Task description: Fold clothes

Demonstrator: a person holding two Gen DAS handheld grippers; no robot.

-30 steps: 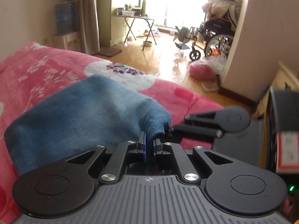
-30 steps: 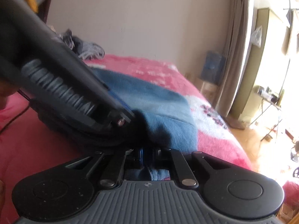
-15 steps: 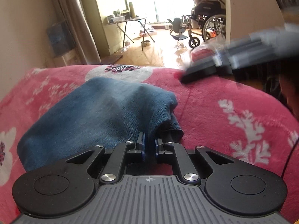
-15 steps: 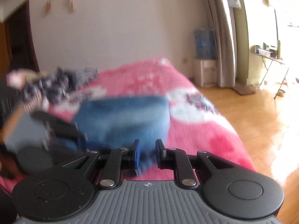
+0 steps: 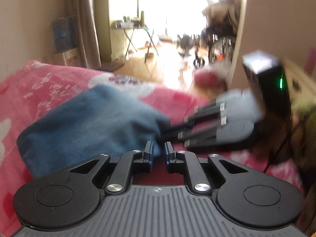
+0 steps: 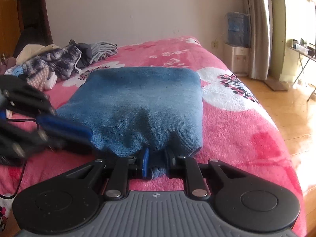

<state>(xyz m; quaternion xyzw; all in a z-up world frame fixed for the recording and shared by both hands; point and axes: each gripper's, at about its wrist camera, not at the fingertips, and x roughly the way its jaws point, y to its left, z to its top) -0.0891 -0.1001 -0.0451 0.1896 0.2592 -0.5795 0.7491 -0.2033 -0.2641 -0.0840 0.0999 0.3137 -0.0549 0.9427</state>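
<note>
both tools (image 5: 158, 152) (image 6: 157, 163) backed off, apart around folded jeans (image 6: 142, 106); no legible writing

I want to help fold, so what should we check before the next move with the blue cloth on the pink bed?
1. Folded blue denim garment lies flat on pink flowery blanket: ok.
2. Left gripper releasing: ok, jaws opening, garment's corner at them.
3. Right gripper clear of garment: not ok, hem lies between its parted jaws.
4. Near edge tidy: not ok, bunched.
5. Pile of unfolded clothes apart from garment: ok.
</note>
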